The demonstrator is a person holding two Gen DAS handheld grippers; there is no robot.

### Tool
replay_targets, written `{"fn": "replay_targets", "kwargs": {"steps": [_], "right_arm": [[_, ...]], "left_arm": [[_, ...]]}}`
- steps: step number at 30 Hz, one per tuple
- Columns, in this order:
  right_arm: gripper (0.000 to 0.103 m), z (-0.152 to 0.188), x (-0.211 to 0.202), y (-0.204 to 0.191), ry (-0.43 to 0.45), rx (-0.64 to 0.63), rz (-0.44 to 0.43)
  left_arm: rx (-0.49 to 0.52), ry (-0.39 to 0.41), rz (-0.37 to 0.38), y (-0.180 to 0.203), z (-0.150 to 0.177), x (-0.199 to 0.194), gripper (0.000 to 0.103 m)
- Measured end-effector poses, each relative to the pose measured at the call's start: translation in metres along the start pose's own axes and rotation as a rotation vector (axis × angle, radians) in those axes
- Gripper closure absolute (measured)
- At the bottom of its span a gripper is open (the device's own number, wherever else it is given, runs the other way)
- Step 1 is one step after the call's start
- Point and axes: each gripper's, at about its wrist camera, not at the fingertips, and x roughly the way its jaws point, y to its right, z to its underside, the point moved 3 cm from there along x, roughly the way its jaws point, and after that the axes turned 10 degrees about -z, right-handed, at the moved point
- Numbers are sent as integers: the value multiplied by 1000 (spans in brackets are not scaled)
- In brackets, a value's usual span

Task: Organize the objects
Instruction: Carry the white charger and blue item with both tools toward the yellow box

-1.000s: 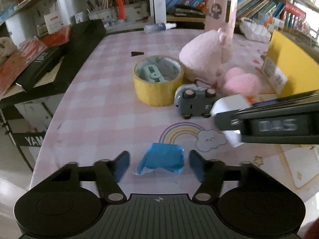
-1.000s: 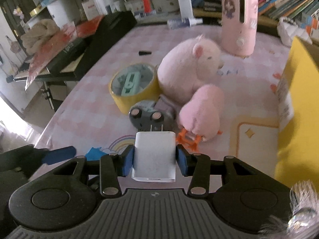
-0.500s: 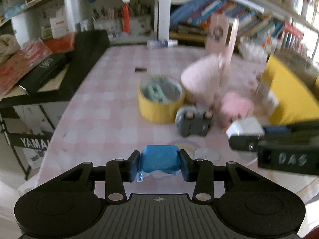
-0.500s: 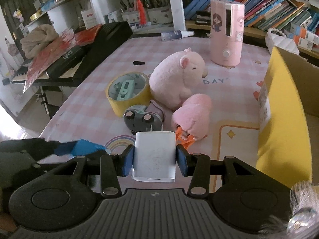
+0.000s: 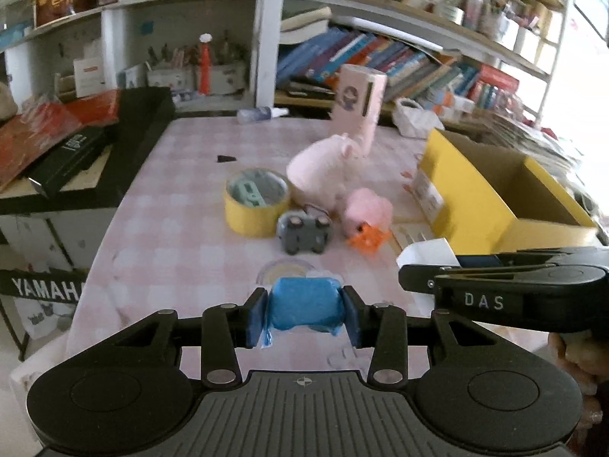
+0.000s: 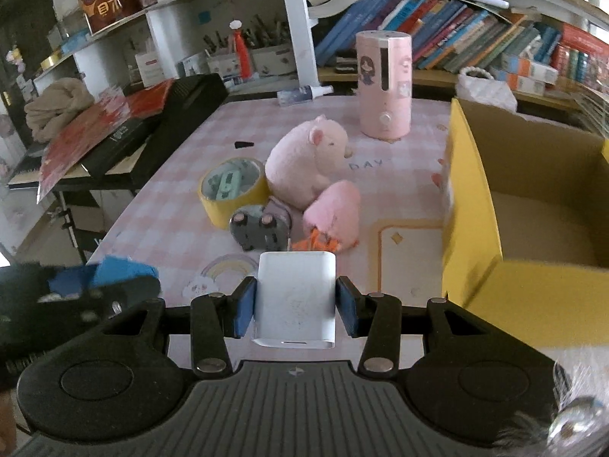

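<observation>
My left gripper (image 5: 303, 314) is shut on a blue packet (image 5: 304, 306) and holds it above the pink checked table (image 5: 171, 236). My right gripper (image 6: 296, 304) is shut on a white charger block (image 6: 296, 301), also lifted; the block shows in the left wrist view (image 5: 428, 251). An open yellow cardboard box (image 6: 525, 221) stands to the right. On the table lie a yellow tape roll (image 6: 232, 190), a grey toy car (image 6: 260, 228), a large pink plush (image 6: 304, 163) and a small pink plush with orange feet (image 6: 335, 213).
A pink cylindrical device (image 6: 383, 83) stands at the back of the table. A small spray bottle (image 6: 302, 93) and a black cap (image 6: 243, 144) lie nearby. A black keyboard case with red papers (image 6: 125, 129) sits left. Bookshelves fill the back wall.
My left gripper closed on the blue packet and lifted it off the table. Both grippers rose and pulled back, so the yellow box came into view.
</observation>
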Motion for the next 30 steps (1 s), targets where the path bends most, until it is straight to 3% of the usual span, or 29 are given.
{"fn": "replay_targets", "kwargs": {"steps": [14, 30], "right_arm": [[60, 45, -49, -20, 28, 48, 72], [60, 110, -109, -3, 58, 187, 191]], "left_arm": [[31, 35, 62, 0, 31, -43, 62], [147, 41, 180, 41, 65, -73, 62]]}}
